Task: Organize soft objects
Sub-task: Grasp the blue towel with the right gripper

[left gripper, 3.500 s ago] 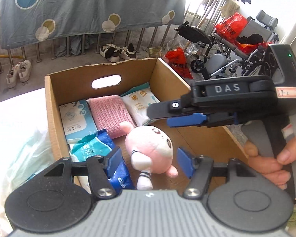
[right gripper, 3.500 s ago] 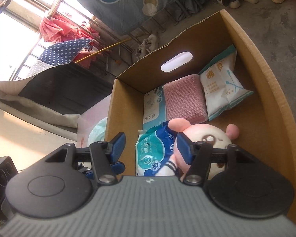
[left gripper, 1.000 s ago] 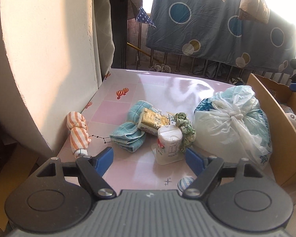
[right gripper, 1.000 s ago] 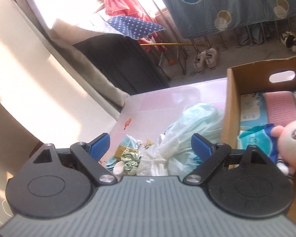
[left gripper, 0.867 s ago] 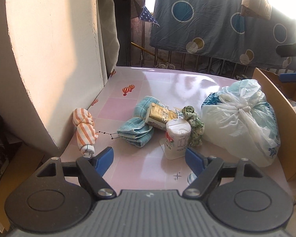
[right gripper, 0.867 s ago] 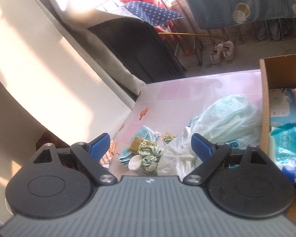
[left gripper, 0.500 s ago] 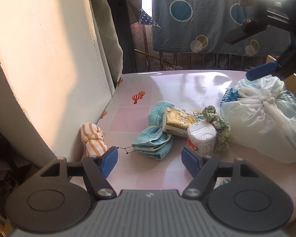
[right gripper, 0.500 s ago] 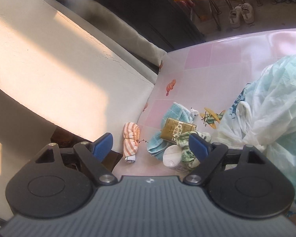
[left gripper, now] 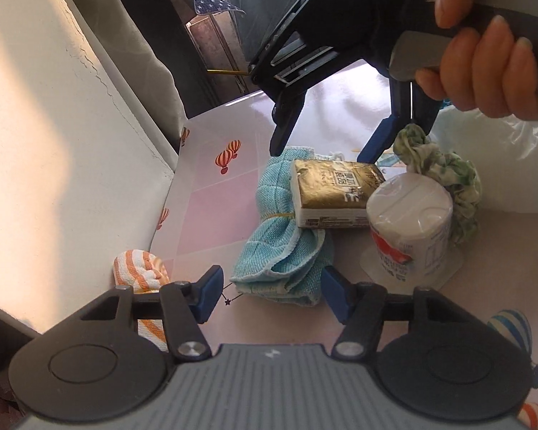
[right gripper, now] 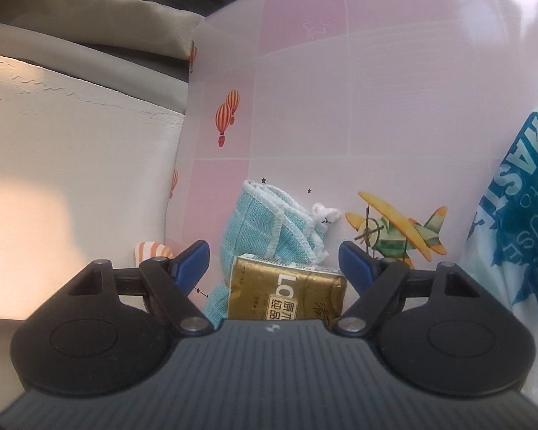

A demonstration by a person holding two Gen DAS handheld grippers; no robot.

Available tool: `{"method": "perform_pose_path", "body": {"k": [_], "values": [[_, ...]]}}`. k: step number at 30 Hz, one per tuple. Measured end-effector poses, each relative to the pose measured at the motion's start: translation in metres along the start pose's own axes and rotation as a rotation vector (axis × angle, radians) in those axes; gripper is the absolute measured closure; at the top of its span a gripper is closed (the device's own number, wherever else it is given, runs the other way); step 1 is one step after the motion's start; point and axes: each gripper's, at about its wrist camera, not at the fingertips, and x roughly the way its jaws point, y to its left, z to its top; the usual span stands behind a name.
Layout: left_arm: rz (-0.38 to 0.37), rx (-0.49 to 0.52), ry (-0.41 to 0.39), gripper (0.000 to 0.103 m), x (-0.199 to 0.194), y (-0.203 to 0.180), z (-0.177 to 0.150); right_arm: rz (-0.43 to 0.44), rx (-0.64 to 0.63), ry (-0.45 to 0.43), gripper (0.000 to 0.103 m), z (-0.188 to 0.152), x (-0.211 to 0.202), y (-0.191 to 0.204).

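Pick-up step: the right claw (left gripper: 326, 150) and left claw (left gripper: 269, 295), both empty and closing, straddle the gold tissue pack (left gripper: 335, 193) and blue knitted cloth (left gripper: 287, 251); next, lower and grip.

A turquoise waffle-weave cloth (left gripper: 283, 247) is showing white edging at frame centre. The tissue pack (left gripper: 335, 186) on it is gleaming gold with white sides. At lower left, a rolled towel (left gripper: 141, 274) is showing orange and white stripes. The scrunchie (left gripper: 444, 168) at right is mottling green and white. The tabletop (right gripper: 376, 89) is showing pink squares with red balloons.
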Motion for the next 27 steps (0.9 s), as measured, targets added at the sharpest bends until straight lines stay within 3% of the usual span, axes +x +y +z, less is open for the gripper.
{"method": "perform_pose_path", "body": {"k": [5, 8, 10, 13, 16, 27], "values": [[-0.041, -0.014, 0.027, 0.065, 0.012, -0.001, -0.002, -0.009, -0.023, 0.010, 0.031, 0.002, 0.020, 0.006], [-0.047, -0.034, 0.032, 0.080, 0.014, -0.001, -0.005, -0.035, -0.048, -0.002, 0.056, 0.002, 0.023, 0.012], [-0.053, -0.057, 0.032, 0.085, 0.014, 0.001, -0.006, -0.049, -0.054, -0.010, 0.072, 0.003, 0.027, 0.012], [-0.037, -0.075, 0.010, 0.090, 0.009, 0.002, -0.008, -0.060, -0.055, -0.025, 0.085, 0.002, 0.027, 0.011], [-0.015, -0.098, -0.020, 0.091, -0.004, 0.005, -0.010, -0.017, -0.049, -0.050, 0.095, 0.001, 0.024, 0.011], [0.072, -0.144, -0.190, 0.092, -0.084, 0.032, 0.008, 0.133, -0.183, -0.149, 0.097, -0.012, -0.034, 0.064]]}}
